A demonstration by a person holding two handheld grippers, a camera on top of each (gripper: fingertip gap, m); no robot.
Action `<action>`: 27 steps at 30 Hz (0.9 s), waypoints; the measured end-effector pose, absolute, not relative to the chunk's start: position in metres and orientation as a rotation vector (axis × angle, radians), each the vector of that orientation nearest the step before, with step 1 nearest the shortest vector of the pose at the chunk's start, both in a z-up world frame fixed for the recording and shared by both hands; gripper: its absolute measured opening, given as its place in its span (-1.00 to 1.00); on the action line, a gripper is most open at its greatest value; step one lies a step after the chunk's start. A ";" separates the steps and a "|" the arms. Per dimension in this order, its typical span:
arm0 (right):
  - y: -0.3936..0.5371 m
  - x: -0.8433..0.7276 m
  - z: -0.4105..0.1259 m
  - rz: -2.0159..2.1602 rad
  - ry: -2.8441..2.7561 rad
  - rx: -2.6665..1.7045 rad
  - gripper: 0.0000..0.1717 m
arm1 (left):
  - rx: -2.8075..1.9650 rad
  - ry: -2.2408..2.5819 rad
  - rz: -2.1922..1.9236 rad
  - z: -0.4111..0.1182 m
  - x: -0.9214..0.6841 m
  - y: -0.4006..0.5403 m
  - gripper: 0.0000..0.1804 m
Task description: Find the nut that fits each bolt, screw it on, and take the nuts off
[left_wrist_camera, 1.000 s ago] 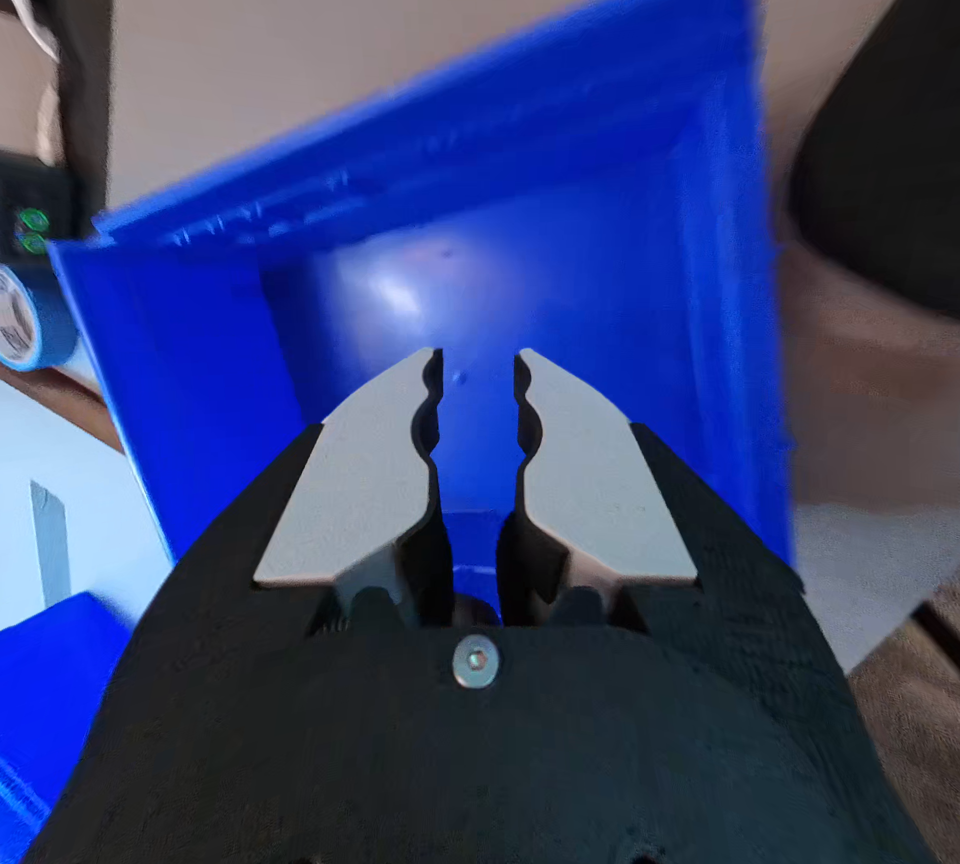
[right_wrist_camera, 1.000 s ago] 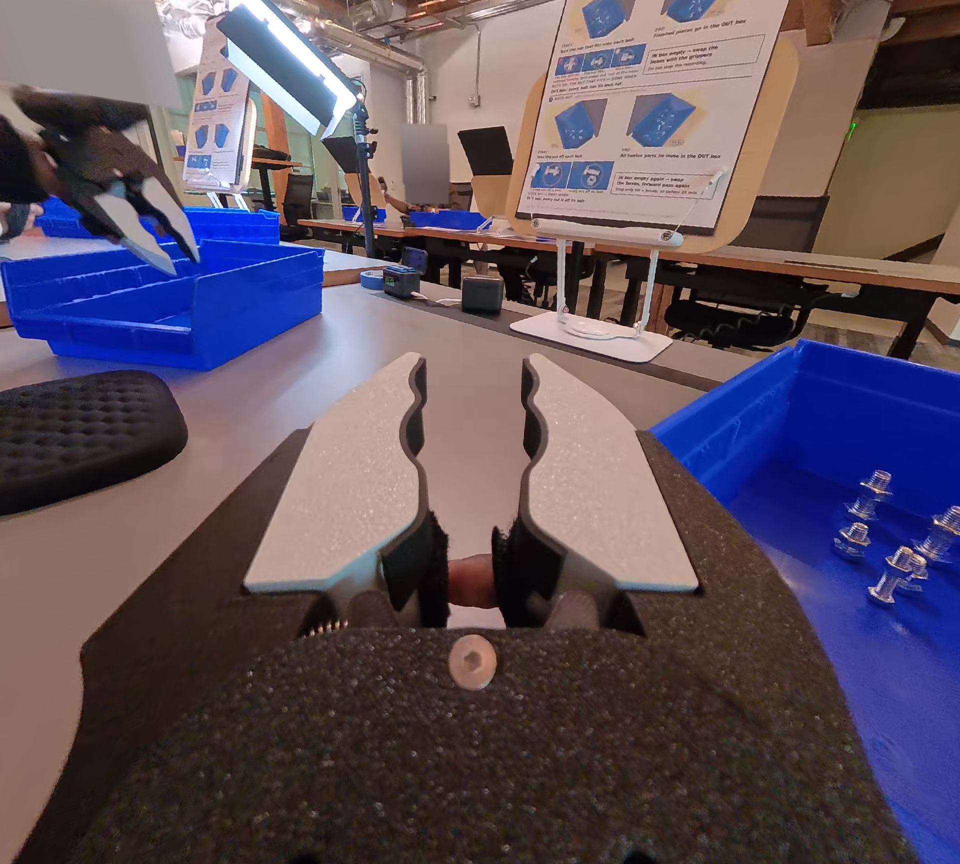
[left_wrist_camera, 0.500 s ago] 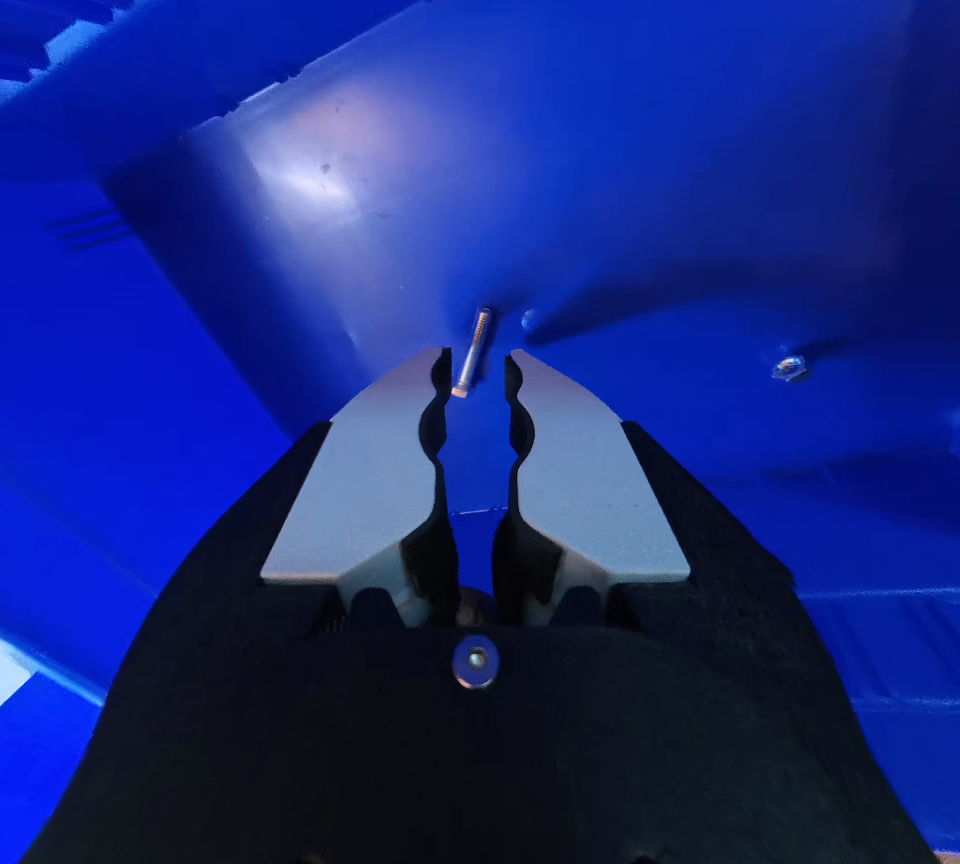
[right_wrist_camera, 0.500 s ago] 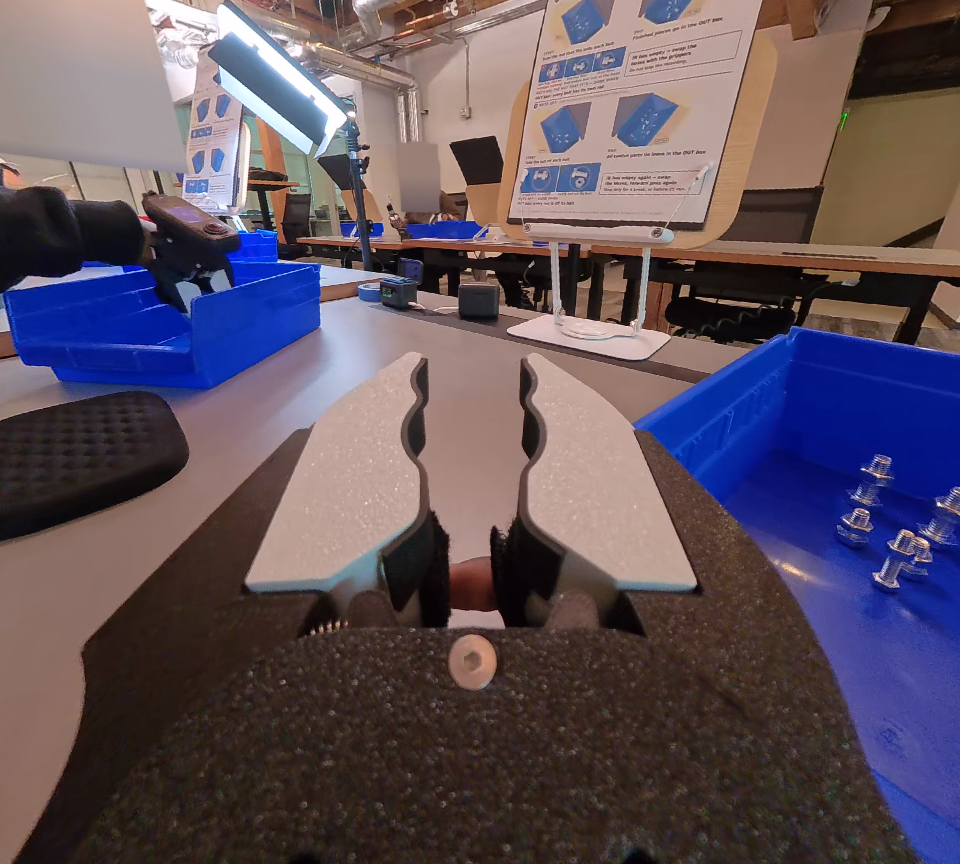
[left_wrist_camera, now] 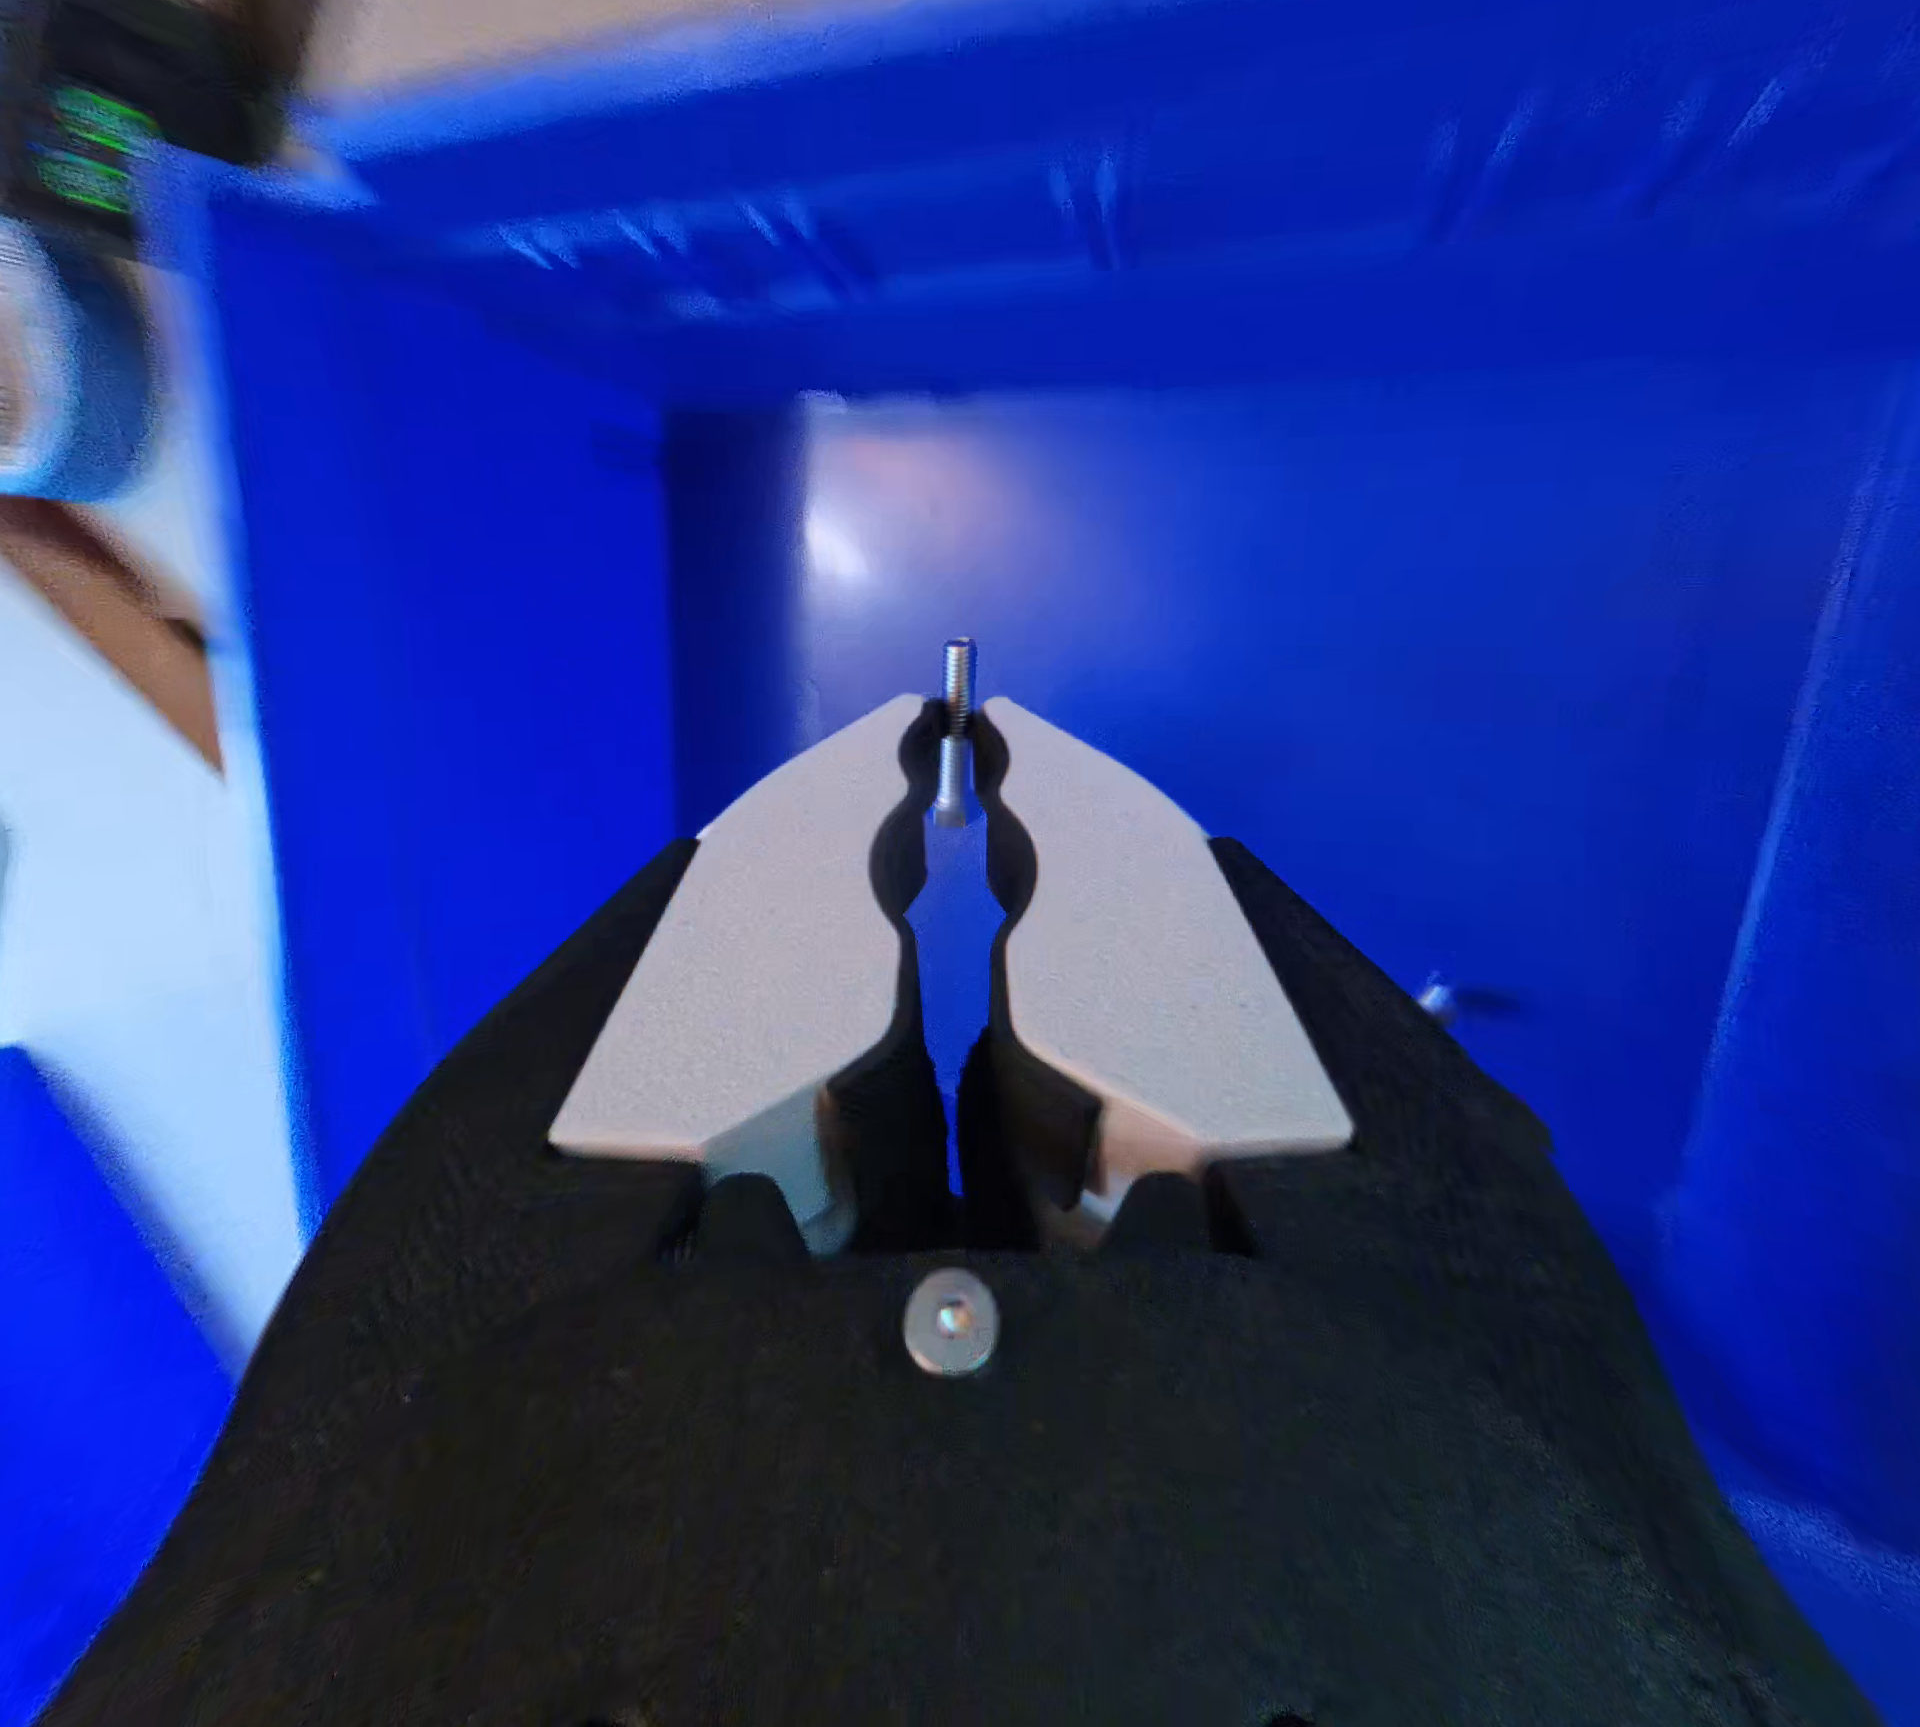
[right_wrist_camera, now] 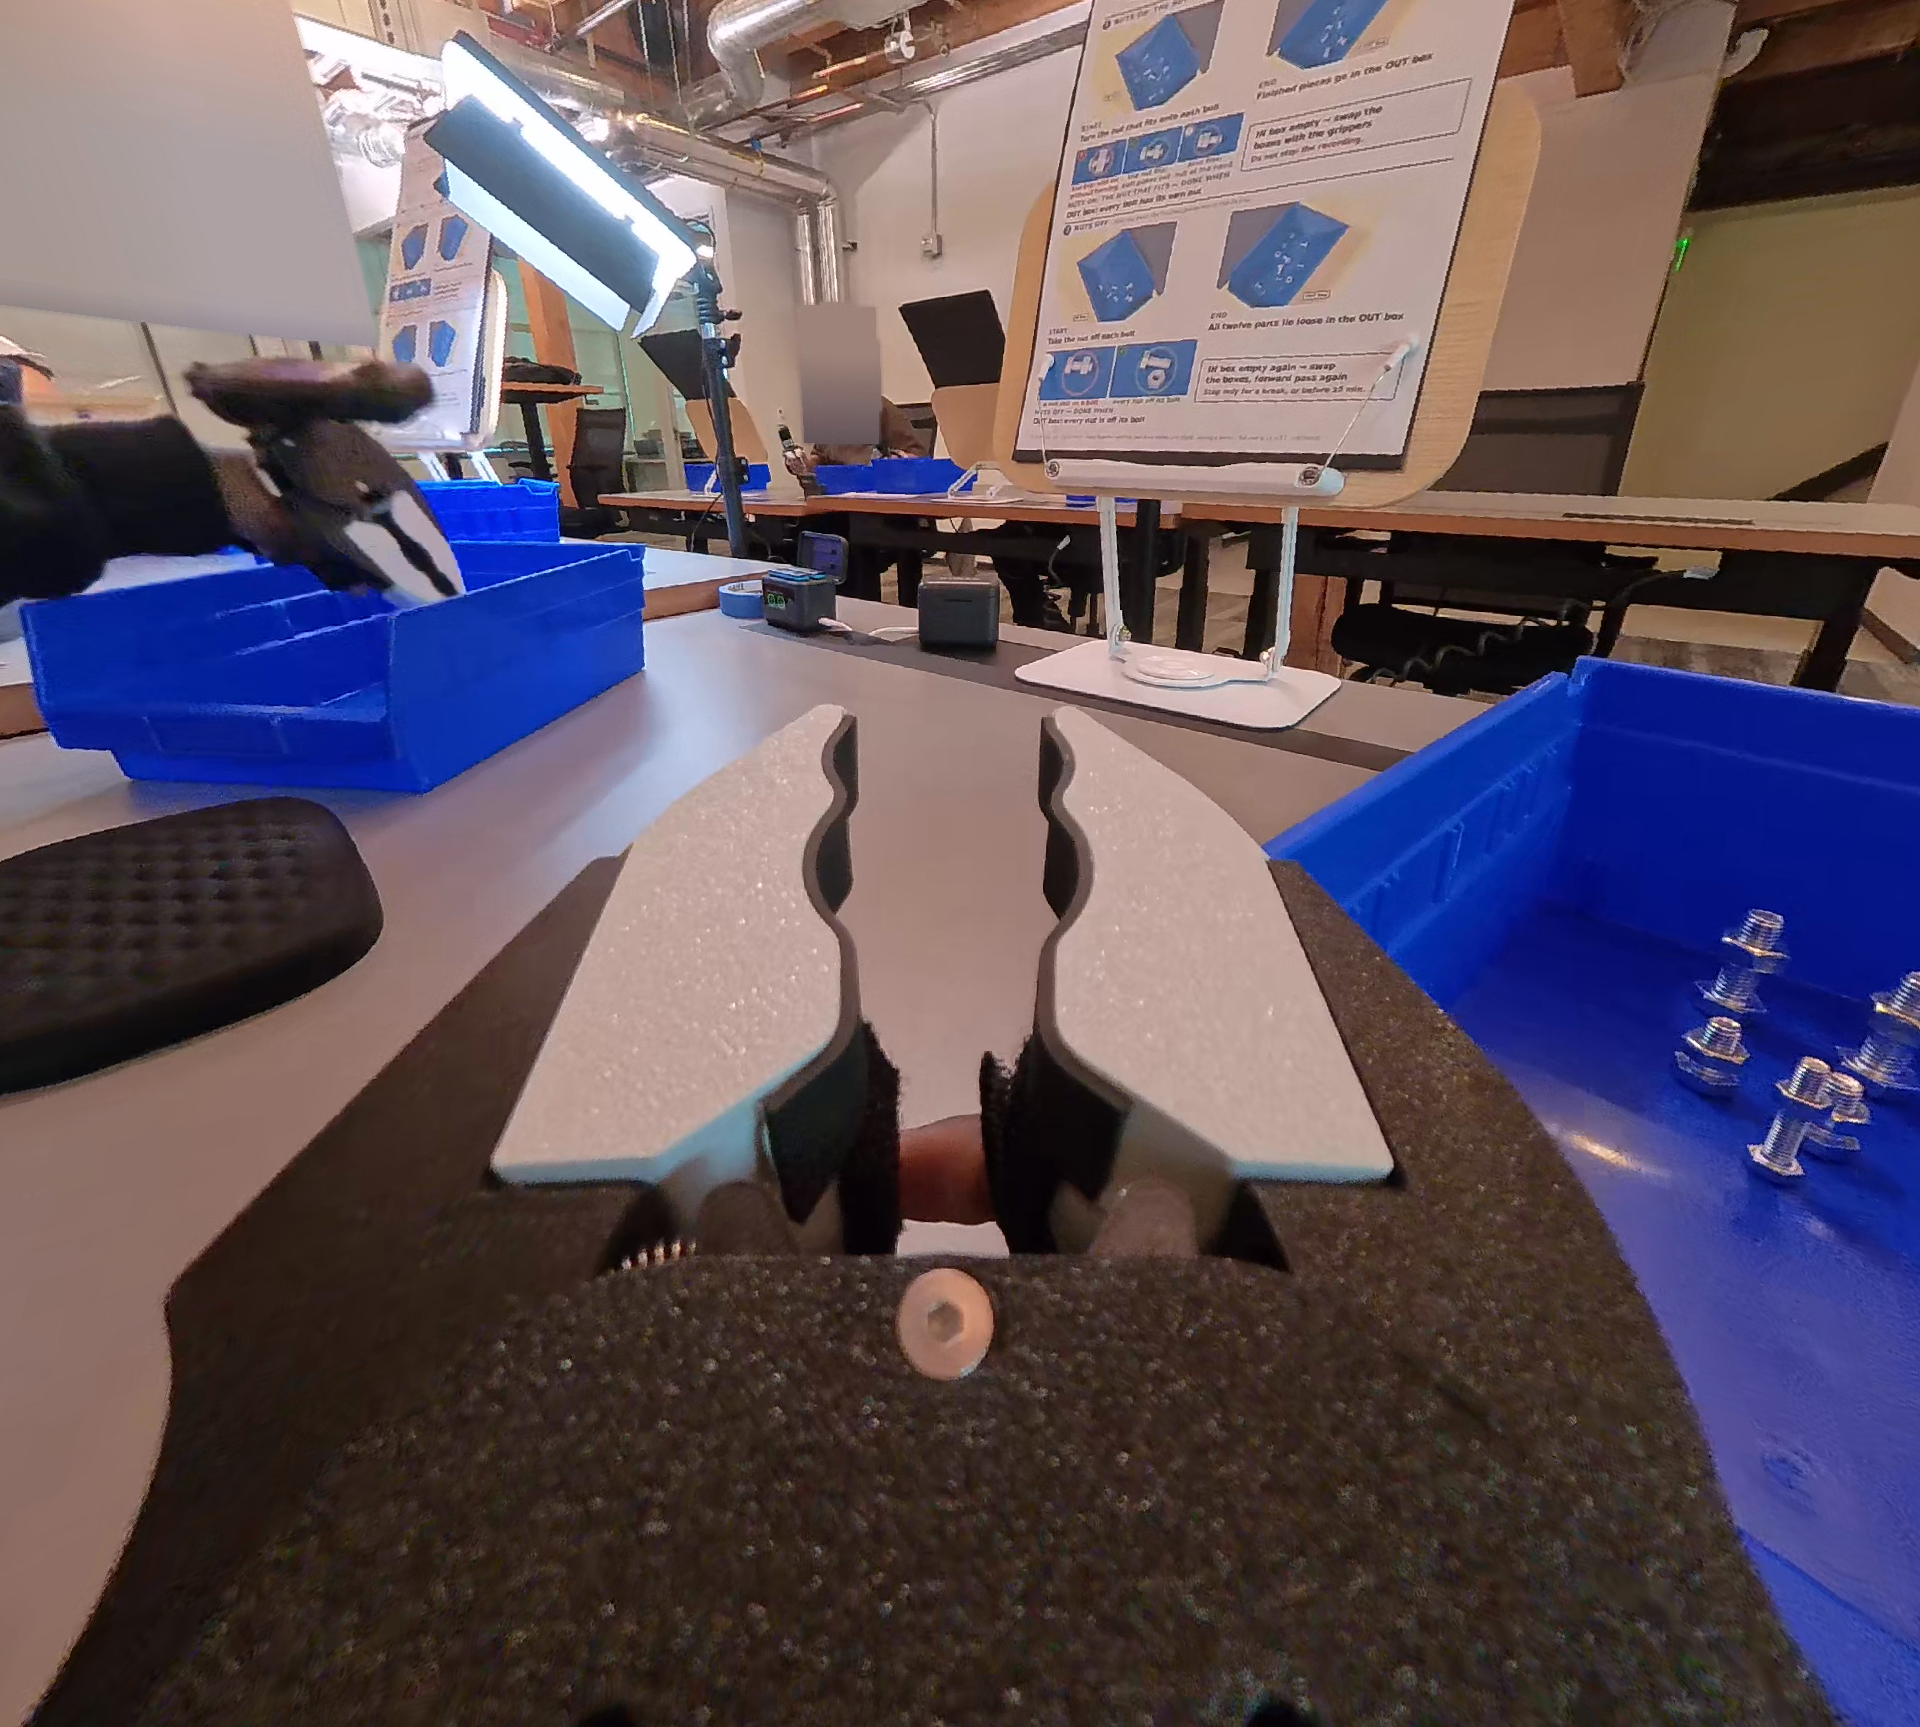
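Observation:
In the left wrist view my left gripper (left_wrist_camera: 958, 713) is shut on a thin silver bolt (left_wrist_camera: 957, 669). The threaded end sticks out past the fingertips and the head sits back between the pads. I hold it above the floor of a blue bin (left_wrist_camera: 1351, 638). A small nut (left_wrist_camera: 1439, 995) lies on the bin floor at the right. In the right wrist view my right gripper (right_wrist_camera: 948, 727) is open and empty over the grey table (right_wrist_camera: 644, 721). The left gripper (right_wrist_camera: 400, 550) shows far left over its bin (right_wrist_camera: 343, 669).
A second blue bin (right_wrist_camera: 1621, 804) at the right holds several bolts with nuts (right_wrist_camera: 1808, 1127). A black dotted pad (right_wrist_camera: 166, 908) lies at the left. An instruction board on a white stand (right_wrist_camera: 1174, 669), chargers (right_wrist_camera: 800, 597) and a tape roll (right_wrist_camera: 743, 597) stand at the back.
My left gripper went down into the bin, closed on the thin bolt that lay at its tips, and has lifted it. My right gripper stays open and has barely moved.

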State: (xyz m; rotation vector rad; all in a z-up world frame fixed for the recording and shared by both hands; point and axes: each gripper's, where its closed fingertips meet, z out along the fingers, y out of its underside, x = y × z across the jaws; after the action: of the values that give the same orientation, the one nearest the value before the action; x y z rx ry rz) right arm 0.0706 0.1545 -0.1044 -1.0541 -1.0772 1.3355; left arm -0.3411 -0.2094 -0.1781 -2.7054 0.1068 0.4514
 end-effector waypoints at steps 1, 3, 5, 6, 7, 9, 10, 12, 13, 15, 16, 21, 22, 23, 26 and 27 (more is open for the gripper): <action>0.155 0.071 -0.104 1.336 -1.074 -1.054 -0.61 | -2.580 0.028 0.492 -0.158 -0.335 -0.201 -0.93; 0.154 0.071 -0.104 1.333 -1.075 -1.049 -0.61 | -2.247 -0.083 0.497 -0.111 -0.308 -0.177 -0.93; 0.154 0.071 -0.104 1.327 -1.080 -1.046 -0.61 | -1.878 -0.137 0.367 -0.063 -0.260 -0.152 -0.93; 0.153 0.070 -0.105 1.325 -1.084 -1.045 -0.61 | -1.725 -0.117 0.269 -0.046 -0.229 -0.141 -0.94; 0.153 0.070 -0.105 1.322 -1.087 -1.044 -0.61 | -1.608 -0.105 0.186 -0.035 -0.200 -0.131 -0.94; 0.152 0.070 -0.105 1.314 -1.094 -1.041 -0.62 | -1.479 -0.071 0.041 -0.032 -0.148 -0.112 -0.94; 0.150 0.069 -0.105 1.307 -1.102 -1.038 -0.63 | -1.448 -0.055 -0.023 -0.036 -0.127 -0.103 -0.94; 0.144 0.066 -0.106 1.292 -1.150 -1.036 -0.63 | -1.414 -0.020 -0.103 -0.047 -0.092 -0.085 -0.94; 0.139 0.063 -0.107 1.288 -1.187 -1.039 -0.63 | -1.407 -0.003 -0.129 -0.053 -0.078 -0.077 -0.94; 0.126 0.057 -0.106 1.289 -1.260 -1.031 -0.63 | -1.397 0.033 -0.168 -0.062 -0.055 -0.063 -0.94; 0.118 0.054 -0.104 1.294 -1.288 -1.023 -0.63 | -1.391 0.050 -0.186 -0.067 -0.046 -0.057 -0.94; 0.060 0.039 -0.092 1.466 -1.445 -0.961 -0.73 | -1.438 0.117 -0.218 -0.093 -0.014 -0.032 -0.94; 0.047 0.036 -0.092 1.511 -1.485 -0.954 -0.76 | -1.454 0.135 -0.214 -0.099 -0.010 -0.029 -0.94; 0.034 0.032 -0.093 1.547 -1.524 -0.951 -0.78 | -1.469 0.152 -0.211 -0.104 -0.005 -0.025 -0.94; 0.005 0.020 -0.103 1.585 -1.633 -0.958 -0.79 | -1.520 0.208 -0.192 -0.119 0.005 -0.019 -0.94; -0.001 0.016 -0.106 1.583 -1.658 -0.963 -0.80 | -1.533 0.225 -0.176 -0.121 0.007 -0.017 -0.94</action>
State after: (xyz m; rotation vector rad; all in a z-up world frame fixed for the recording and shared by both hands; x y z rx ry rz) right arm 0.0159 -0.0008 -0.1062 -0.9631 -1.6580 1.5830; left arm 0.0073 -0.0174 -0.1213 -1.5328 0.2254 -0.1759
